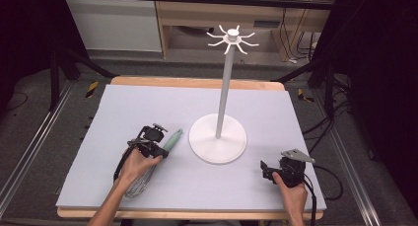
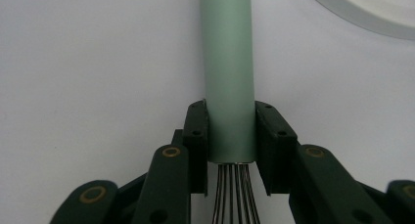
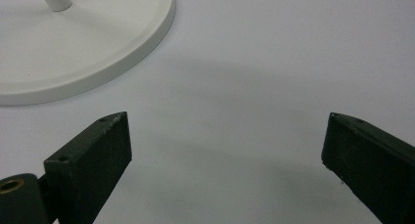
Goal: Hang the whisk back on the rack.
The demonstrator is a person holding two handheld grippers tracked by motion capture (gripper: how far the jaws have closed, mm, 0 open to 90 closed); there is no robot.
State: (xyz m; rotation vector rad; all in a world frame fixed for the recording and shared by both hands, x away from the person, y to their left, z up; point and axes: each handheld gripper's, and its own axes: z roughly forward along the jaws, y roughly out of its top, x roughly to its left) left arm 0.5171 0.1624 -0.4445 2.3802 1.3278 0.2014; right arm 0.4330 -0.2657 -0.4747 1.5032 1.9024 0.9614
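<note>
Beside the stand (image 1: 217, 137), left tool (image 2: 230, 136) grips whisk (image 2: 228, 62).

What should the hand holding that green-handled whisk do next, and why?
Probably lift it. The left tool is already shut on the whisk handle, the whisk looks to be lying on the table, and the hook stand rises beside it, perhaps its destination.

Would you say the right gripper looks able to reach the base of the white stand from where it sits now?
Probably yes. The right gripper rests open on the mat, and bare mat lies between it and the stand base. The left gripper with the whisk sits on the base's other side.
</note>
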